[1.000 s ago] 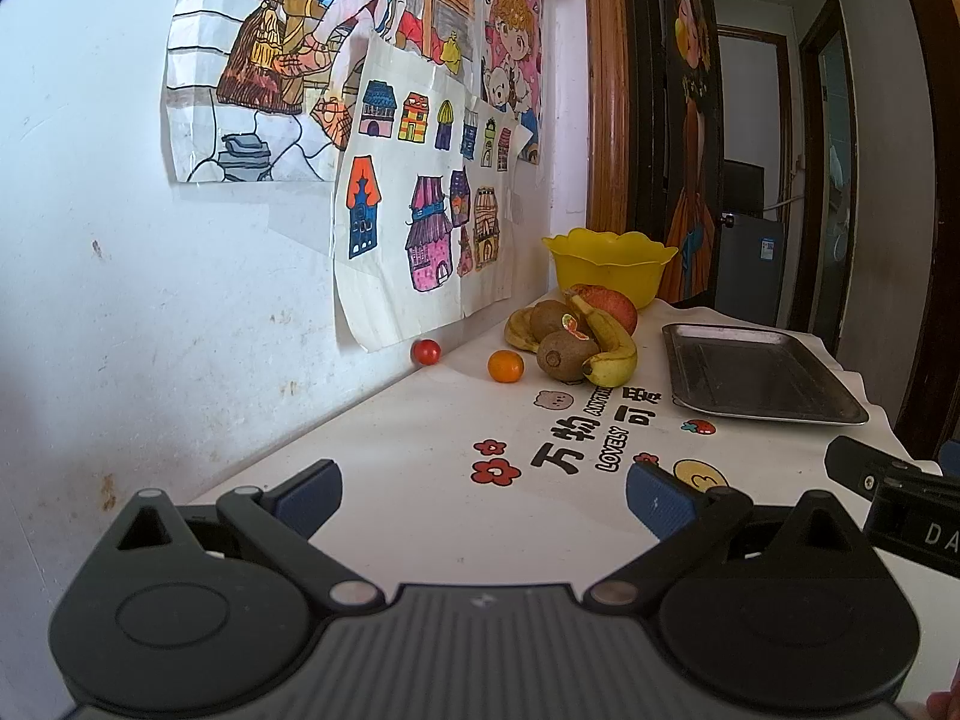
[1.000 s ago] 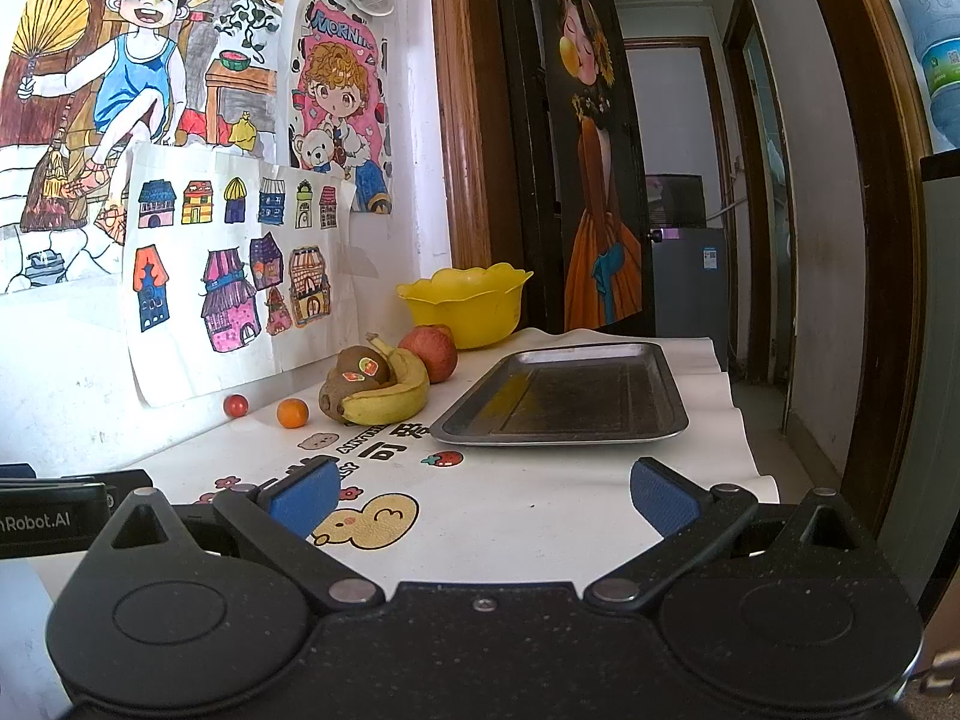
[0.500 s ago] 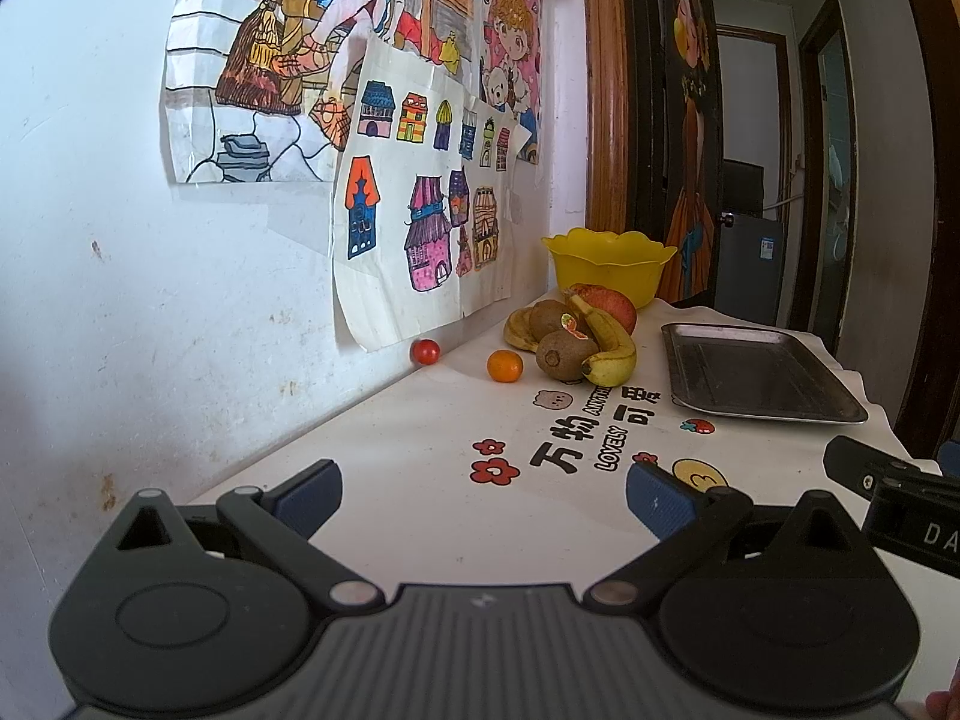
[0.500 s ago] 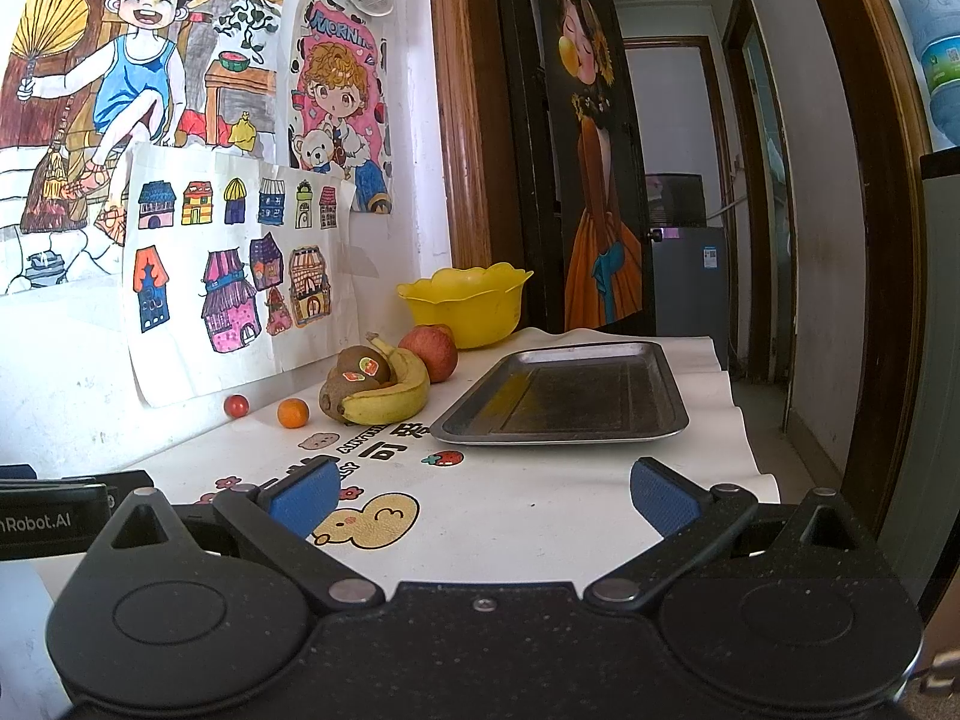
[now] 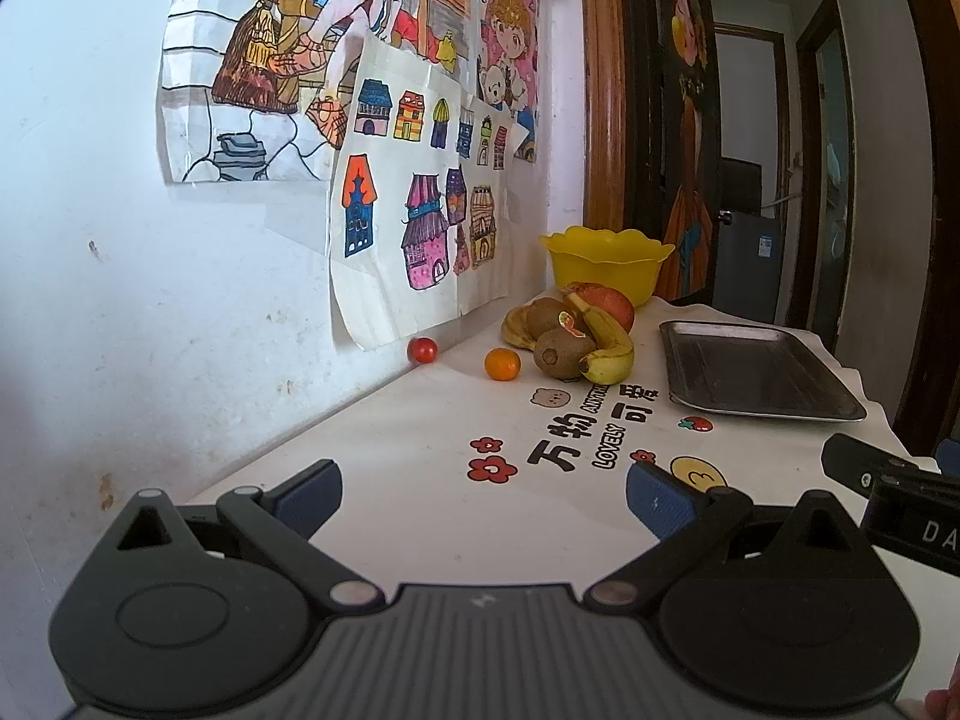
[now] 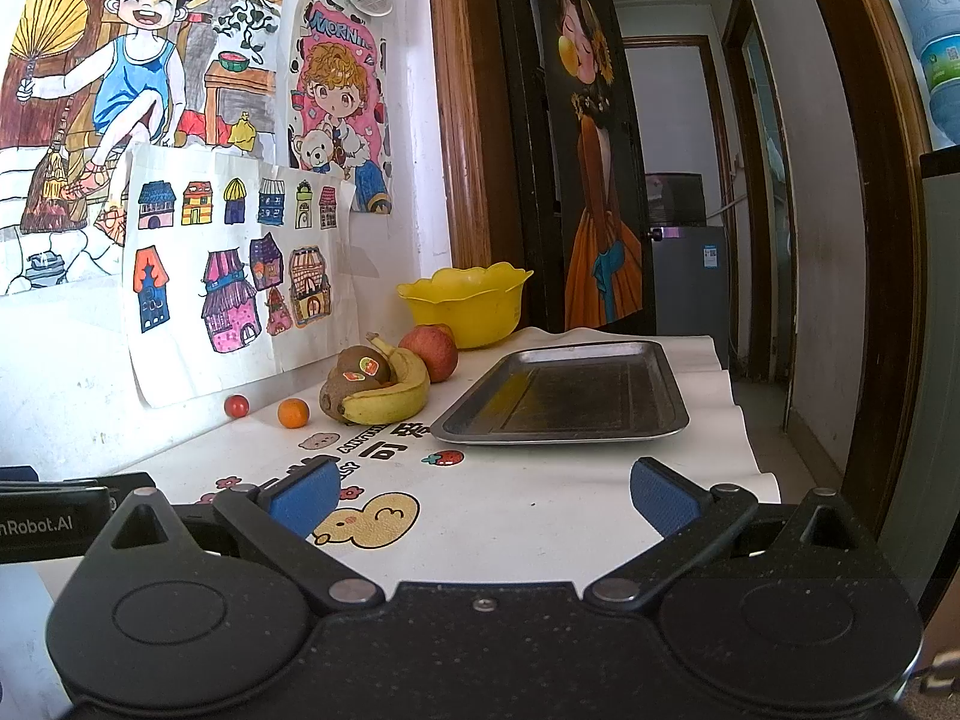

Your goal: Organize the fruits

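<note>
While holding both claws spread wide and empty, am seeing fruit pile (image 6: 384, 384) lying far ahead, left of tray (image 6: 564, 396); left gripper (image 5: 483, 495) facing it more squarely than right gripper (image 6: 480, 495).

My table (image 6: 540, 510), under a white printed cloth, carries a metal tray (image 6: 564, 396), a yellow bowl (image 6: 468, 306), a red tomato (image 6: 236, 405), a small orange (image 6: 293, 413) and heaped fruit: banana (image 6: 390, 399), kiwis (image 5: 561, 354), apple (image 6: 432, 351).
</note>
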The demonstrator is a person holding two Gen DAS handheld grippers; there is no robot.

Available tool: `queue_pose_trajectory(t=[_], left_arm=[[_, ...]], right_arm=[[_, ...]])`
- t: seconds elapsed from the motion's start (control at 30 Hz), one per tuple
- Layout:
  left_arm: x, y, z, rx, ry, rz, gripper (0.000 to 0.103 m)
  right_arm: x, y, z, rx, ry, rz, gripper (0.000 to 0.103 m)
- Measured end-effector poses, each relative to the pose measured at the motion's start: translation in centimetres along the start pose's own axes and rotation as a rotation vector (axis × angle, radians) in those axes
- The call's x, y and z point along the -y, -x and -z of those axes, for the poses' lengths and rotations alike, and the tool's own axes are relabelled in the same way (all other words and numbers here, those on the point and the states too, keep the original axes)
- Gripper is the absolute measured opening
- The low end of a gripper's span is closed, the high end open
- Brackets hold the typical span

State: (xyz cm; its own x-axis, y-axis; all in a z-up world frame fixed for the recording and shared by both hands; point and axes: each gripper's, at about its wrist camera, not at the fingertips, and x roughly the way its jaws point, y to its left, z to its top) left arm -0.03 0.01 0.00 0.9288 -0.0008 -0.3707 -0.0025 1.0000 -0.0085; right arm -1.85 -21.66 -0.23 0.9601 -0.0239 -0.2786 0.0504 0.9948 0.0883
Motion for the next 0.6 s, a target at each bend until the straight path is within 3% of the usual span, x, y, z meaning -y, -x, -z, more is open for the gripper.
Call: queue_pose_trajectory(t=[0.6], left_arm=[[0.29, -0.21, -0.29, -0.029, -0.004, -0.004, 0.103]], right_arm=[[-0.22, 0.55, -0.61, -0.003, 0.016, -0.013, 0.102]])
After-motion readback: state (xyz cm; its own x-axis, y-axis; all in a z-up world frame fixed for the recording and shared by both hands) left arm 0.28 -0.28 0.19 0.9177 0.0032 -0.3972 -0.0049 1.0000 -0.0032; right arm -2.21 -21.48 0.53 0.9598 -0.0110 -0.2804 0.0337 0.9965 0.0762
